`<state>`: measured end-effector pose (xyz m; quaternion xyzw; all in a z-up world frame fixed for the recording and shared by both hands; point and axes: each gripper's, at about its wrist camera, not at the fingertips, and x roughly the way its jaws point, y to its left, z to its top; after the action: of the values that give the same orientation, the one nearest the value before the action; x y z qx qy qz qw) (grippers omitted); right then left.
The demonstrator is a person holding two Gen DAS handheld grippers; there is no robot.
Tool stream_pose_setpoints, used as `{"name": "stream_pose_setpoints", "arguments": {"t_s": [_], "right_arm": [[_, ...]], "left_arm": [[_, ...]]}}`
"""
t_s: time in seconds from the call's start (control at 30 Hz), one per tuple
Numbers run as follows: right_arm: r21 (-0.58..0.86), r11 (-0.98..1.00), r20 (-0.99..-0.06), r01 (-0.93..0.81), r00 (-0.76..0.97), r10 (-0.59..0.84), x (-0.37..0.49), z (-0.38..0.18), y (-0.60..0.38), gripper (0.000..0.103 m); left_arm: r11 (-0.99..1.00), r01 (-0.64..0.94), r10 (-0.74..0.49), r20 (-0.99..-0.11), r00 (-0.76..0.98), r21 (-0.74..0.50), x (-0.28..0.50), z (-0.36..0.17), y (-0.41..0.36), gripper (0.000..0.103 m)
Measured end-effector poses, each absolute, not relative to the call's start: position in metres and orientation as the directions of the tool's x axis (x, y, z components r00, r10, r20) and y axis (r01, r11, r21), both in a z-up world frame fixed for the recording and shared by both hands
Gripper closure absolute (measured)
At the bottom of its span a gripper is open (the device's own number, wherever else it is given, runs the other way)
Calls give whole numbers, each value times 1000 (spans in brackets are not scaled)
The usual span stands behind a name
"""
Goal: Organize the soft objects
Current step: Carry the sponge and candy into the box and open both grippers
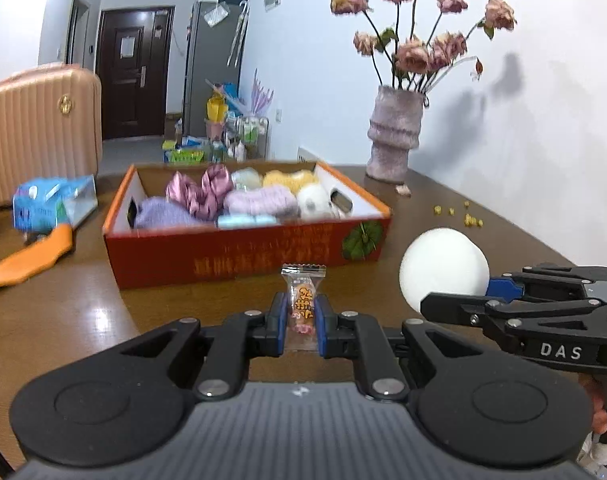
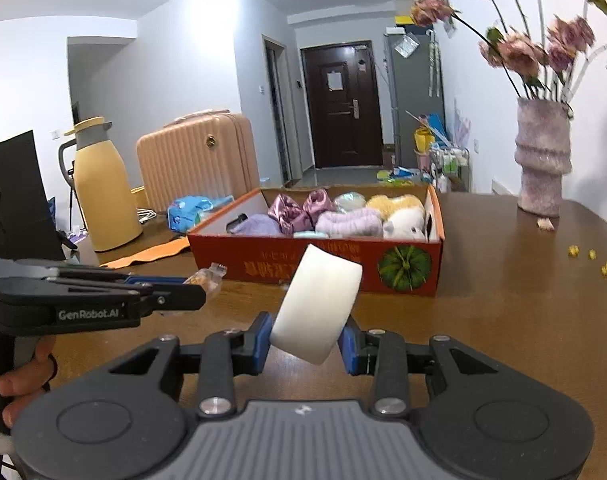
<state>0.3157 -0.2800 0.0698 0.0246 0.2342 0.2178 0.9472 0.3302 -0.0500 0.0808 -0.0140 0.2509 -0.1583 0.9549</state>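
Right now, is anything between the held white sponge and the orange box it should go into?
Nothing visible. The right gripper holds the white sponge before the orange box; only bare table lies between.

left wrist view: rides on the left gripper (image 1: 299,320), looking forward and slightly down along its 2 fingers, low over the table (image 1: 483,240); the box (image 1: 247,254) lies near ahead. right wrist view: same mounting on the right gripper (image 2: 307,346), facing likewise. shared: box, vase (image 1: 393,136), suitcase (image 1: 39,128), door (image 1: 133,72); each view catches the other gripper at its side.
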Motion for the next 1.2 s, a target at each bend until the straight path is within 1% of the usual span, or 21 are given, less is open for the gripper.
{"name": "stream_pose_setpoints", "arguments": {"t_s": [0.07,0.2,0.3,0.4,0.5,0.57,0.6,0.63,0.67,0.7,0.77,0.8,0.83,0.9,1.03,1.2], "right_arm": [[143,897,-416,-418,797,438,329,79,-280,69],[161,878,-401,-451,783,476,382,96,-280,69],[219,863,-431,-456,748,505,442,96,-279,69],[264,872,-484,-412,725,490,496,84,-277,69],[398,833,-486,-384,682,546,543,66,-280,69],[471,812,-492,-345,661,567,566,52,-281,66],[491,808,-511,-325,644,569,575,44,-281,64],[492,813,-533,-310,631,563,583,38,-279,58],[472,826,-546,-307,634,548,584,35,-276,42],[437,848,-555,-300,652,517,584,34,-274,35],[416,853,-557,-315,653,513,583,33,-271,32],[416,852,-556,-317,653,514,582,33,-271,32],[414,852,-551,-319,657,514,581,34,-272,32],[413,853,-556,-318,654,513,580,37,-273,32],[387,868,-557,-312,671,489,577,50,-275,32],[374,873,-549,-313,684,480,553,75,-283,32]], "left_arm": [[940,321,-337,-455,824,-115,351,90,-43,88],[939,319,-340,-466,817,-127,417,105,-35,88],[946,301,-321,-502,803,-123,473,106,-33,88],[954,272,-293,-555,778,-123,524,95,-35,88],[961,255,-266,-598,756,-104,560,78,-38,88],[962,245,-264,-622,737,-118,578,67,-38,87],[965,230,-257,-631,732,-127,587,62,-37,86],[969,215,-243,-645,724,-124,595,58,-37,84],[972,207,-230,-657,718,-113,599,54,-37,78],[972,212,-228,-659,717,-106,602,52,-37,75],[965,235,-253,-646,720,-116,601,53,-35,61],[962,246,-261,-639,724,-114,599,54,-36,51],[961,254,-264,-631,730,-107,598,55,-36,48],[961,261,-256,-627,736,-86,594,58,-38,48],[965,251,-246,-624,741,-83,586,66,-38,48],[969,236,-234,-598,766,-77,560,91,-30,47]]}}
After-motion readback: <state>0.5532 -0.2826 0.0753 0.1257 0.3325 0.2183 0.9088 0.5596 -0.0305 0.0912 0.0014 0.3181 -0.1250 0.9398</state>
